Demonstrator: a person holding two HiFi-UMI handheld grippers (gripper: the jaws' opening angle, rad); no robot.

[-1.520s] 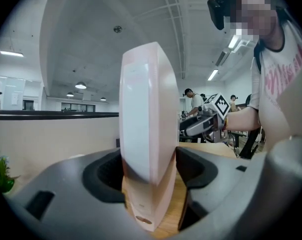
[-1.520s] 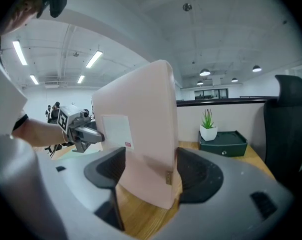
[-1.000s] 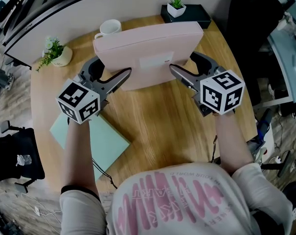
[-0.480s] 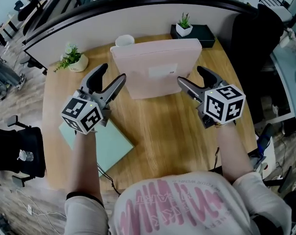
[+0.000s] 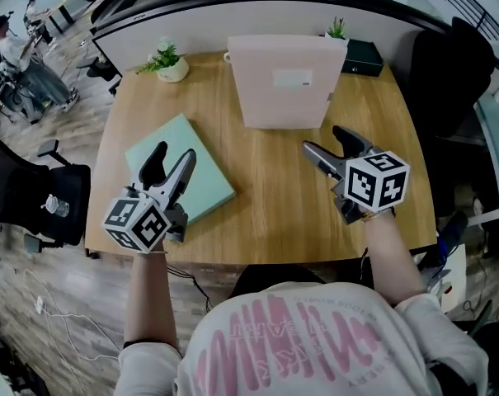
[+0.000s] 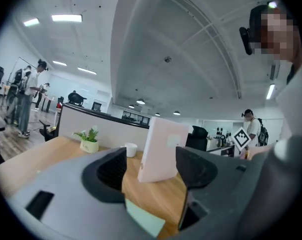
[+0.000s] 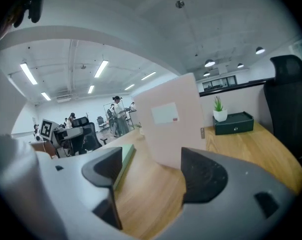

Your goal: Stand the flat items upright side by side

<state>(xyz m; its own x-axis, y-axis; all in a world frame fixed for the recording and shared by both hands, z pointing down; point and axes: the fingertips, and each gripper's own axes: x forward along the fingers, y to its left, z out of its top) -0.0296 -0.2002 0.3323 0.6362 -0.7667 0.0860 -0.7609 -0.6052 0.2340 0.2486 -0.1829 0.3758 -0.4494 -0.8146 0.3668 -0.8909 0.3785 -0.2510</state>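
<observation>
Head view: the left gripper (image 5: 173, 157) hung released and empty above the green folder (image 5: 206, 180), which lay flat left of the pink folder (image 5: 286, 89). The right gripper (image 5: 323, 140), its jaws just opened wider and empty, hovered before that upright pink folder.

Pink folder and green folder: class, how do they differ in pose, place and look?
The pink folder stands upright; the green folder lies flat. The pink folder is at the table's back, the green folder front-left. The pink folder bears a white label, the green folder none. Both are thin rectangles.
</observation>
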